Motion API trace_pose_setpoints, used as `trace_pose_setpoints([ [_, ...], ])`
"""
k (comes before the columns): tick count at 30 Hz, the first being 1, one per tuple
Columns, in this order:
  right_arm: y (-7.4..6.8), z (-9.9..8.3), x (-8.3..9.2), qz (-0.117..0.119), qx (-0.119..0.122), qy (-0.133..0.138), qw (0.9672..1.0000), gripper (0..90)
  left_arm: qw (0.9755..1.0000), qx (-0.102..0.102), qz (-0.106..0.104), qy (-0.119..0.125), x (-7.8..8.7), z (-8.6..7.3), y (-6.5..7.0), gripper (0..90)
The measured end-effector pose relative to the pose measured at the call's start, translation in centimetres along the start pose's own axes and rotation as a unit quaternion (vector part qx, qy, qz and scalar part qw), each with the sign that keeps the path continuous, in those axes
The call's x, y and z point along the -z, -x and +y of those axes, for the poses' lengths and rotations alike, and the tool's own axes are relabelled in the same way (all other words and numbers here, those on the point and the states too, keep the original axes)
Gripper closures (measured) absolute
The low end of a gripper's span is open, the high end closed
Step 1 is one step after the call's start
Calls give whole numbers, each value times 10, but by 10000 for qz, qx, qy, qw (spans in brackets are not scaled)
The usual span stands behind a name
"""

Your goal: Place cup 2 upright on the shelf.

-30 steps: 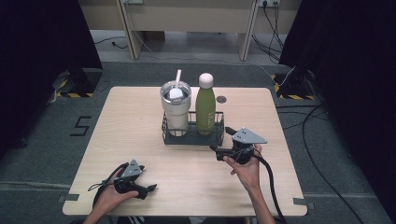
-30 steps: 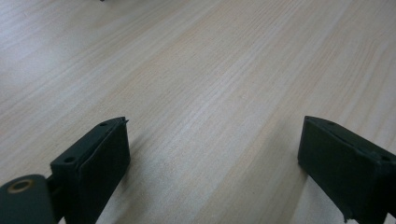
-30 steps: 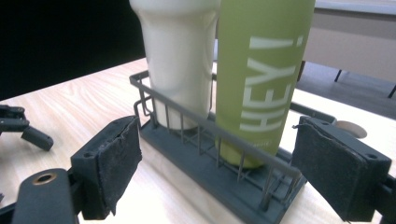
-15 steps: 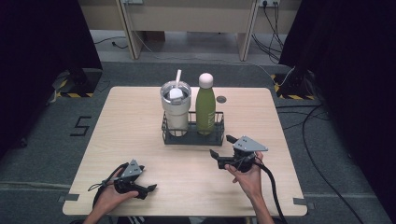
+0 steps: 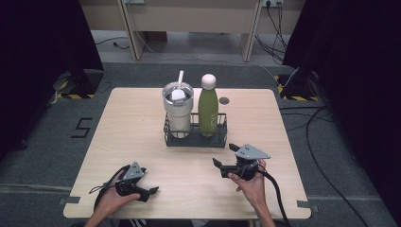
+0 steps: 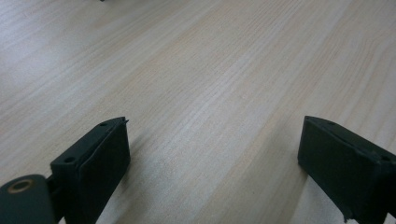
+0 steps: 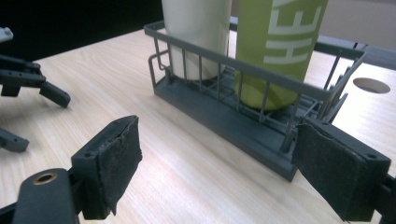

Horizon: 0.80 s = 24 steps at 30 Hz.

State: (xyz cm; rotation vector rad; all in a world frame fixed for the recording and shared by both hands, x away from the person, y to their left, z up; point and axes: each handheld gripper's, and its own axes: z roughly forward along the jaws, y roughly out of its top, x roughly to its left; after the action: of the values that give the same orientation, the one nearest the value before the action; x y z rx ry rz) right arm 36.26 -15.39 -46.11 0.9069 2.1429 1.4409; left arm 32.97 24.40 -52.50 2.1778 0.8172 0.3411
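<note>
**Right claw short of the wire caddy, nothing held**

Wire caddy sat at centre frame in the high view, on the wooden counter, carrying two vessels upright side by side: a steel tumbler with lid and straw in its left bay, a green bottle with pale cap in its right bay. Both stood inside the rails, near each other; whether they touched could not be told.

Right claw hung at lower right of centre, just below the caddy's near right corner, jaws apart and empty. In the right gripper view the caddy's long side ran diagonally across mid frame beyond the pads, not between them, no contact visible.

Left claw lay low at lower left, well apart from the caddy, jaws wide over bare wood, gripping nothing.

Handling, as judged: caddy stiff and light by itself, but top-heavy when loaded. Bottle looked smooth-walled, likely slippery and heavy if full; tumbler wide, possibly too broad for one claw. Thin top rail at a short end seemed the safest hold for dragging; bottle neck under the cap best for a lift. Tipping was the main risk
</note>
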Motion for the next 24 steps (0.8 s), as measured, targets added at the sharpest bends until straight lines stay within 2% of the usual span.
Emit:
trace_pose_setpoints([
  [7, -1, -10, 3, 2, -48, -100, 9999, 155, 10000, 10, 6, 17, 0, 0, 0, 86],
  [24, -5, -22, 13, -12, -66, -100, 9999, 153, 10000, 4, 5, 11, 0, 0, 0, 86],
])
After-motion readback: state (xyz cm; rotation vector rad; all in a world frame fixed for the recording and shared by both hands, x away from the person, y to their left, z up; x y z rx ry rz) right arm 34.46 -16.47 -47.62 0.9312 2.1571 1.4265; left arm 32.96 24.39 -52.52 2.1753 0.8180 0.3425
